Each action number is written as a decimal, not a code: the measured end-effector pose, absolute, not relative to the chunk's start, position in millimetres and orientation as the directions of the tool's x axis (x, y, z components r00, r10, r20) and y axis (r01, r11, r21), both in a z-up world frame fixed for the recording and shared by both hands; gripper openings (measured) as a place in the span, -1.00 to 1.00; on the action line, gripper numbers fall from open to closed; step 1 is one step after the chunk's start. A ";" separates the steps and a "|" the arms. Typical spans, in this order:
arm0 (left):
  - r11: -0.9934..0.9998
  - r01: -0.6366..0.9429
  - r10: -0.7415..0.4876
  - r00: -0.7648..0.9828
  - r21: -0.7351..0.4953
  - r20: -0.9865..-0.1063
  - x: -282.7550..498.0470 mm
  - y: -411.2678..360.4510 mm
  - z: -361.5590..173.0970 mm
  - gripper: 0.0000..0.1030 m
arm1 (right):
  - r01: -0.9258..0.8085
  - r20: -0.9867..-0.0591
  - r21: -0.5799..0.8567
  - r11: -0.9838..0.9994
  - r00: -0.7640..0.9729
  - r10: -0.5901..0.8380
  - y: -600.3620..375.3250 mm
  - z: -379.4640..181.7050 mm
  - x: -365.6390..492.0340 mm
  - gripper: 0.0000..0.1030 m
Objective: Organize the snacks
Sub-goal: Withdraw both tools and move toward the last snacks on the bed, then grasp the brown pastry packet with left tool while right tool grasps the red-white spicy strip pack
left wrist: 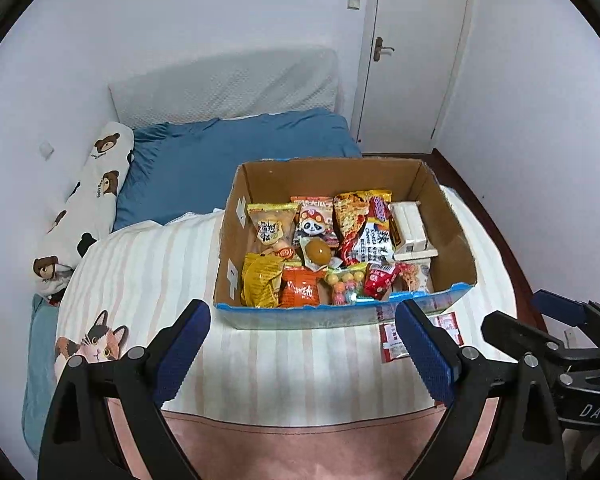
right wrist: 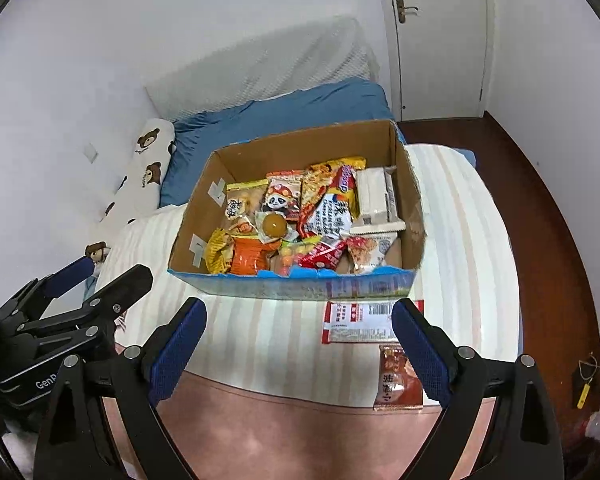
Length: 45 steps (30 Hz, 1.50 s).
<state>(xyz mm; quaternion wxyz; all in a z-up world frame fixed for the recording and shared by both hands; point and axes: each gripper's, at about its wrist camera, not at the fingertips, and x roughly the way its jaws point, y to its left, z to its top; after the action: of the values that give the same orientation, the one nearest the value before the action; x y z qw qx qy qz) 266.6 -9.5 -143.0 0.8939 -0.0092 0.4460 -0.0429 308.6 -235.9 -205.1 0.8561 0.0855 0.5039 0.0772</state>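
An open cardboard box (left wrist: 456,248) (right wrist: 414,216) stands on the striped bedspread and holds several snack packets, among them a panda packet (left wrist: 314,222) (right wrist: 281,199). A red-and-white flat packet (right wrist: 360,322) (left wrist: 392,340) lies on the bed just in front of the box. A brown packet (right wrist: 396,380) lies nearer, beside my right finger. My left gripper (left wrist: 302,344) is open and empty in front of the box. My right gripper (right wrist: 298,340) is open and empty, hovering above the bed beside the two loose packets.
The bed has a blue pillow (left wrist: 220,160), a bear-print bolster (left wrist: 88,204) at the left by the wall and a cat-print patch (left wrist: 96,344). A white door (left wrist: 416,48) and dark wooden floor (right wrist: 560,240) lie to the right.
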 end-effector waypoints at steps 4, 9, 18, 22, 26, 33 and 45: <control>0.996 0.079 -0.074 0.583 -0.035 -0.809 265.2 -19.1 -158.9 0.84 | 0.040 -0.878 0.255 0.966 0.427 0.214 -259.7 -237.1 306.1 0.86; 0.989 0.120 0.001 0.562 0.082 -0.827 263.8 -46.0 -196.5 0.84 | 0.173 -0.940 0.233 0.957 0.294 0.175 -294.8 -315.8 303.1 0.86; 0.897 0.379 0.033 0.453 0.226 -0.891 281.5 -110.9 -274.3 0.84 | 0.283 -0.971 0.223 0.933 0.152 0.186 -321.9 -434.5 306.1 0.50; 0.852 0.449 0.059 0.428 0.269 -0.902 290.9 -129.7 -289.5 0.84 | 0.246 -0.977 0.189 0.951 0.146 0.156 -326.8 -437.1 296.7 0.19; 0.887 0.426 0.024 0.349 0.181 -0.937 289.5 -120.8 -300.2 0.84 | 0.245 -0.971 0.226 0.943 0.128 0.200 -329.6 -442.9 273.6 0.19; 0.967 0.248 0.003 0.206 0.055 -0.978 272.4 -55.5 -330.7 0.84 | 0.202 -0.882 0.468 0.860 0.051 0.468 -275.1 -457.4 253.4 0.30; 0.967 0.069 -0.245 -0.020 -0.245 -0.969 247.6 -66.8 -373.4 0.84 | 0.266 -0.900 0.416 0.870 0.258 0.351 -364.7 -419.9 324.4 0.59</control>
<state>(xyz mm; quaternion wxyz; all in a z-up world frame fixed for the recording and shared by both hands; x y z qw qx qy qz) 247.6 -66.8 -373.4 0.6973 -0.0622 0.7052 -0.1125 324.4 -364.7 -419.9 0.7514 0.2535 0.6086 0.0285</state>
